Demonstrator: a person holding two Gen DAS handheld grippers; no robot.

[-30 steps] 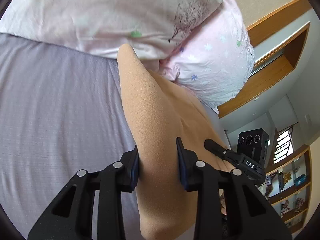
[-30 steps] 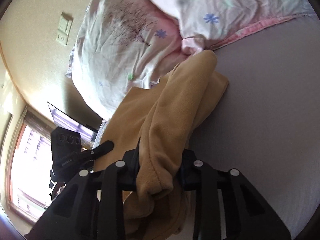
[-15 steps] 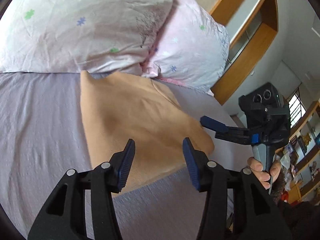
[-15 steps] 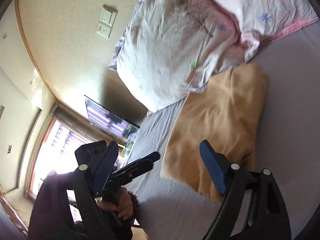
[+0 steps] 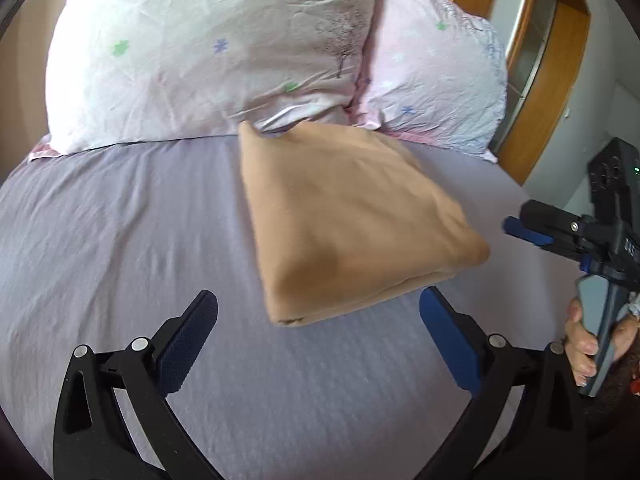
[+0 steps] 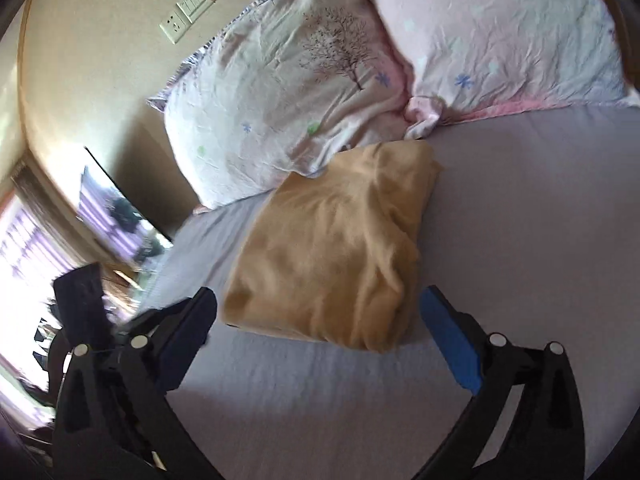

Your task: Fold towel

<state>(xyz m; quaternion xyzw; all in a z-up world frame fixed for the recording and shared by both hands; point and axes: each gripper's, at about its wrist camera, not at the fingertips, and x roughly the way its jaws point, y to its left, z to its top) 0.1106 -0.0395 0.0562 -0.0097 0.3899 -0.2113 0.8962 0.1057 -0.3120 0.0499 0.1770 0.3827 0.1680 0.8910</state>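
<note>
A tan towel (image 5: 344, 216) lies folded into a thick rectangle on the lilac bed sheet (image 5: 120, 240), its far end touching the pillows. In the right wrist view the same towel (image 6: 340, 252) shows a rumpled top. My left gripper (image 5: 318, 338) is open and holds nothing, just short of the towel's near edge. My right gripper (image 6: 318, 336) is also open and empty, close to the towel's near side. The right gripper (image 5: 520, 228) appears at the right of the left wrist view, held by a hand (image 5: 580, 344).
Two pale pink floral pillows (image 5: 208, 52) (image 5: 432, 84) lean against the wall behind the towel. A wooden frame (image 5: 536, 92) stands at the right. A wall socket panel (image 6: 188, 8) and a dark screen (image 6: 116, 208) sit left of the bed.
Both grippers let go of the towel, opened wide and drew back from it. The towel dropped flat onto the sheet in its folded form.
</note>
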